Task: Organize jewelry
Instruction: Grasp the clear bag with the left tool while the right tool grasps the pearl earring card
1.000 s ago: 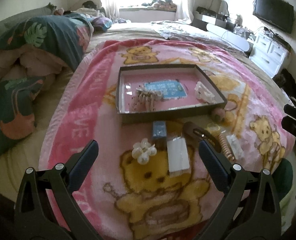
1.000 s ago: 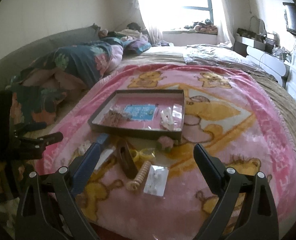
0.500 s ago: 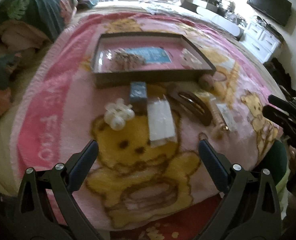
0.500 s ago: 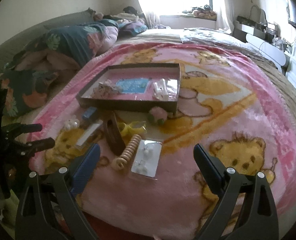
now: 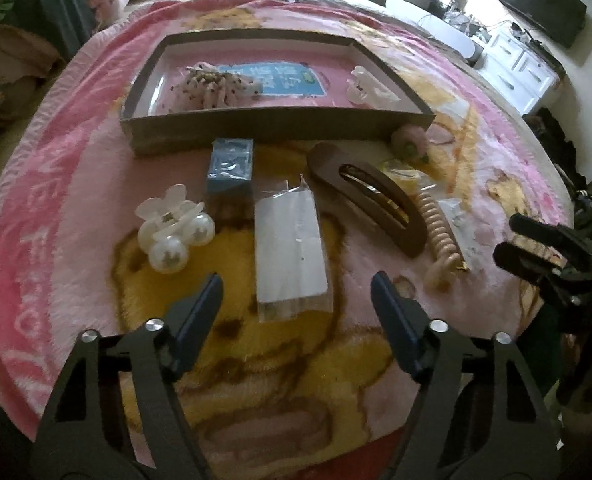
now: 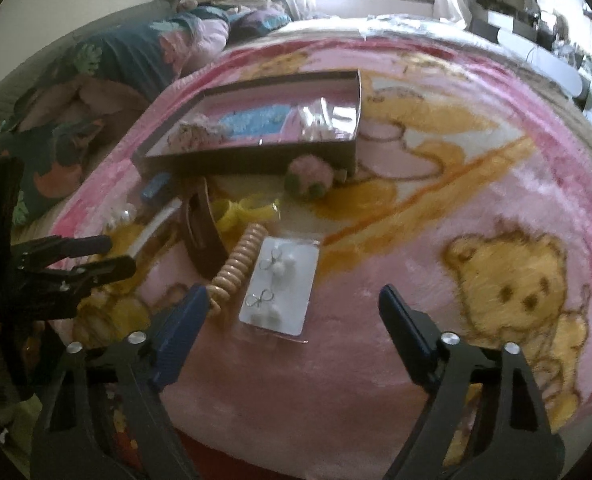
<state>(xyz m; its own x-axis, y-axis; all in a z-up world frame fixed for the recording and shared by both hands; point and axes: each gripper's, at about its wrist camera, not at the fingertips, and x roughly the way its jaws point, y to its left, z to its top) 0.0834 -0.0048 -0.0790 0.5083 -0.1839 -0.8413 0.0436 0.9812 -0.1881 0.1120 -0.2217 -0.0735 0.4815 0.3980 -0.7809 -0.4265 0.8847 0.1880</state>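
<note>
on the pink bear blanket [image 5: 76, 184], loose pieces lie in a row just in front of the tray [image 5: 256, 130], probably staged for loading; left gripper [image 5: 296, 300] wide open, empty, straddling the clear packet [image 5: 292, 248]; right gripper [image 6: 296, 312] wide open, empty, over the earring card [image 6: 280, 284].

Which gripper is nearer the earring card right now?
Right. The right gripper is open directly over the earring card; the left gripper is farther off, open over the clear packet.

Left tongs [image 5: 296, 298], right tongs [image 6: 294, 312]: matte black triangulated frames with cut-outs, silver round screws at pivots, dark blue ribbed finger pads [image 5: 198, 318].
</note>
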